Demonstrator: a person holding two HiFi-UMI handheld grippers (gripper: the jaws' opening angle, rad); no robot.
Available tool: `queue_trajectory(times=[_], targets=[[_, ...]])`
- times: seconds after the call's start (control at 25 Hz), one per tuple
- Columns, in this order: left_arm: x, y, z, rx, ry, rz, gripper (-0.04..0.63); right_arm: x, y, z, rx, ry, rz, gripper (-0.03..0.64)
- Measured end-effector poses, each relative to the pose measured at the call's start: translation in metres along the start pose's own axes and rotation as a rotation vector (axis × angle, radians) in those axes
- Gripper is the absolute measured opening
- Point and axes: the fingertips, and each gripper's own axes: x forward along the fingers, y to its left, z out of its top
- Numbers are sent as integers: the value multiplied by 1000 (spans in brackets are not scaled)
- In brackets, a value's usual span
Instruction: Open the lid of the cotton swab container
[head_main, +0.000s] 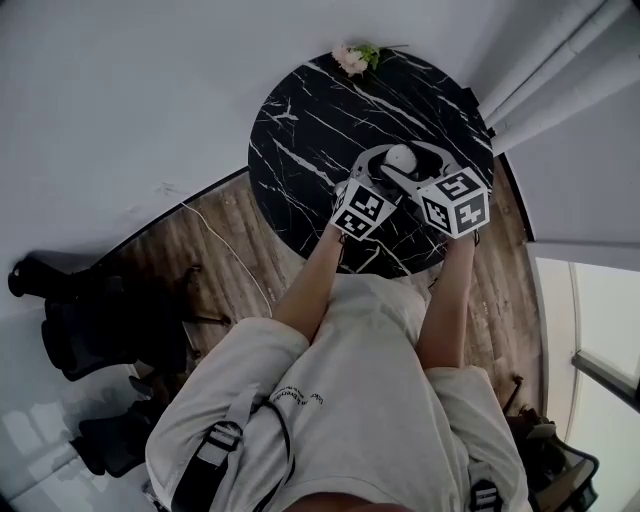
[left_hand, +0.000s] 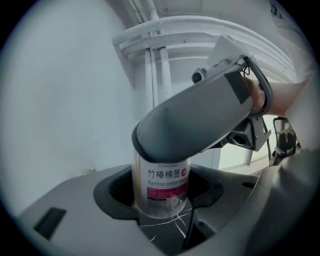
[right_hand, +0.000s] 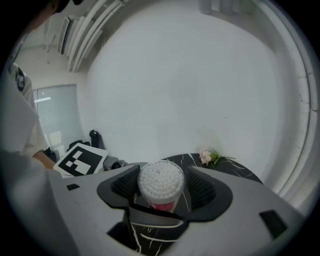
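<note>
Standing upright, cotton swab container between the wide-apart jaws of left tool and right tool, touching neither

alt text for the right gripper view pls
A round clear plastic container packed with white cotton swabs sits between the grey fingers of the right gripper, seen from above. Behind it is a black marble table with a pink flower sprig at its far edge, then a white wall.

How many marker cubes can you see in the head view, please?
2: the left cube and the right cube, side by side above the marble table, near the cotton swab container. None appears hidden.
</note>
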Motion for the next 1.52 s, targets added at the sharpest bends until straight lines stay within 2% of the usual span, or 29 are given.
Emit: queue_trajectory(times=[0.16,0.32,0.6,0.88,1.32,1.44,1.52], targets=[[-4,-1,11,-25,-34,-45,264,-15,5,18,-73,-147,40,296],[-6,-9,12,-46,-46,-91,264,-30,9,26,-99,-235,71,296],[-3,-19,20,-26,-69,-126,264,-29,14,13,-159,-193,107,296],[-3,-23,25,-17,-72,-131,264,-30,11,13,-196,-198,82,296],[-5,-28,25,9,-82,-120,262,-38,9,10,-66,-240,144,295],[-4,-29,27,19,-88,-123,261,-43,8,15,19,-288,195,295],[-2,-31,26,25,-82,-133,261,-45,7,16,39,-294,199,295]])
